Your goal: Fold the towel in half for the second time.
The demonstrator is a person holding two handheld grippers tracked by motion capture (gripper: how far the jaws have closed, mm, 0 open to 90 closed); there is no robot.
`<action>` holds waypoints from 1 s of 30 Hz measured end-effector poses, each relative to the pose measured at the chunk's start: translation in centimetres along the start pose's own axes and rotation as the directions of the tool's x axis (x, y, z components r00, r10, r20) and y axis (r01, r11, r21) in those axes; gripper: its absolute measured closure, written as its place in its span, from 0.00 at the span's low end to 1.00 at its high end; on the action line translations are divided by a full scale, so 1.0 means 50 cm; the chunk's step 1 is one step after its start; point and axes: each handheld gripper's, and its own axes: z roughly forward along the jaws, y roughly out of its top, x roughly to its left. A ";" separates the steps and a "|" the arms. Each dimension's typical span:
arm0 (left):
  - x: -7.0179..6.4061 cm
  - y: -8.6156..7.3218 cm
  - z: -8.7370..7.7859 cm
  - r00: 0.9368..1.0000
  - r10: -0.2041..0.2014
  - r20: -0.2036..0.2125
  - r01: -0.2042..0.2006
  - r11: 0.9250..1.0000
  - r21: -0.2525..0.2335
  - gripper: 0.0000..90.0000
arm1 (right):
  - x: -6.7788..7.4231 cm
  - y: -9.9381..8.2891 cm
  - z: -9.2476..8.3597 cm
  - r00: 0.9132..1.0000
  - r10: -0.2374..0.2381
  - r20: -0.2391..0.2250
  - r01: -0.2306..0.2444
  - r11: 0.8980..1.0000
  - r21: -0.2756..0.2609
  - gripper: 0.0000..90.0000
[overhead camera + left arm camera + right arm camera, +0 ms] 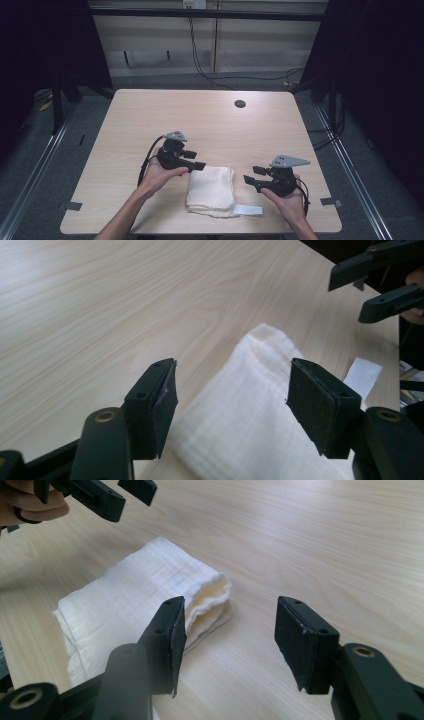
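A: How far along was the work at that point?

B: By my reading, nearly finished or only just starting; the pictures did not settle which. The cream towel (210, 187) lay folded into a thick pad near the front edge of the table (150, 115), with a white label (248, 210) sticking out from its near right corner. Neither claw had hold of it.

A: Where did the towel sit relative to the claws?

B: Between them. The left gripper (196, 160) hovered just at the towel's far left corner, its tips over the edge of the cloth. The right gripper (253, 175) stood a little way off the towel's right side, pointing toward it.

A: And how open were they?

B: Both stood wide apart with nothing between the pads. In the left gripper view the left gripper (232, 405) framed the towel (250, 420) below and ahead of it, without contact that I could make out. In the right gripper view the right gripper (230, 640) had bare wood between its jaws, and the towel's (140, 605) layered fold lay just to the left of its left jaw.

A: What was left, then?

B: If another fold was wanted, a corner had to be pinched first. If not, the hands only needed to draw away.
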 end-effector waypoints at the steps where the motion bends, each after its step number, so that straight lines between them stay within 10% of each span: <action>1: 0.001 -0.004 -0.009 1.000 0.001 -0.010 -0.001 1.000 -0.001 0.39 | 0.000 0.000 -0.004 1.000 -0.001 0.005 0.001 1.000 -0.004 0.51; 17: 0.012 -0.107 -0.143 0.993 -0.033 -0.116 0.031 0.999 -0.019 0.36 | -0.034 -0.026 -0.082 0.995 0.031 0.096 -0.028 0.999 -0.029 0.45; 30: 0.005 -0.218 -0.212 0.965 -0.129 -0.228 0.112 0.990 -0.086 0.34 | -0.087 -0.076 -0.108 0.977 0.112 0.181 -0.103 0.993 -0.056 0.33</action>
